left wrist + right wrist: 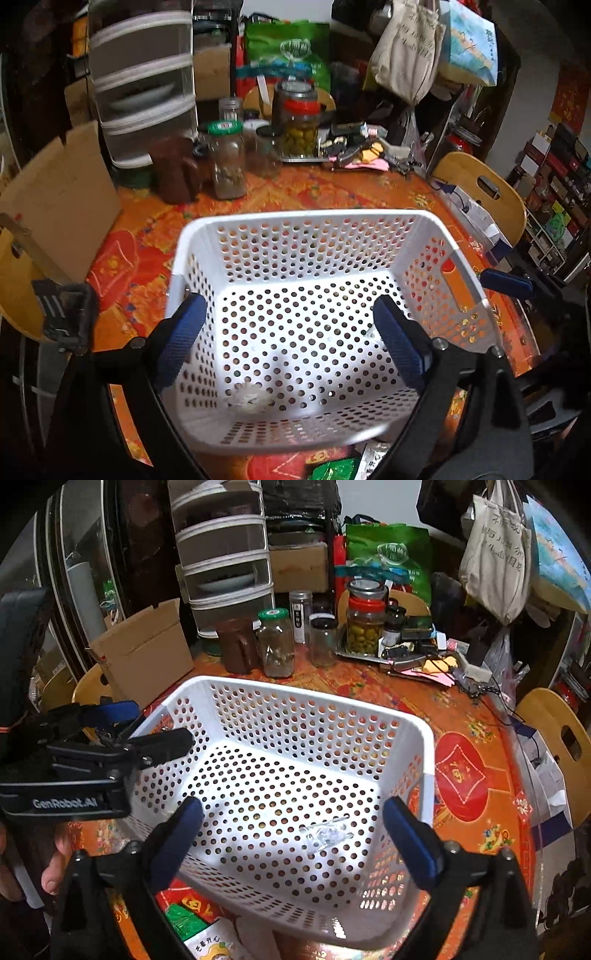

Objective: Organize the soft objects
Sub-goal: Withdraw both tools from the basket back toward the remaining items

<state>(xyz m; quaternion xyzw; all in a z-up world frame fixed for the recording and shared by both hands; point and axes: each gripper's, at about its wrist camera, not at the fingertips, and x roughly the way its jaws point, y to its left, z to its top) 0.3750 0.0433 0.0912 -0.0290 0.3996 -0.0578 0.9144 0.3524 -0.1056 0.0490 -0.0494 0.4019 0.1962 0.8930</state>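
Note:
A white perforated plastic basket (295,240) stands on the orange patterned tablecloth; it also shows in the right wrist view (424,746). A small whitish clump (249,398) lies on its floor in the left wrist view, and a clear glint (325,836) in the right wrist view. My left gripper (291,339) is open and empty, hovering over the basket's near rim. My right gripper (295,842) is open and empty over the basket's near side. The left gripper's body (110,746) shows at the basket's left rim. Snack packets (207,941) lie just in front of the basket.
Glass jars (227,162) and a brown pitcher (177,173) stand behind the basket. A cardboard box (62,199) sits at the left, a drawer unit (144,81) behind it. Wooden chairs (484,188) ring the table. Clutter and a metal tray (369,653) fill the far right.

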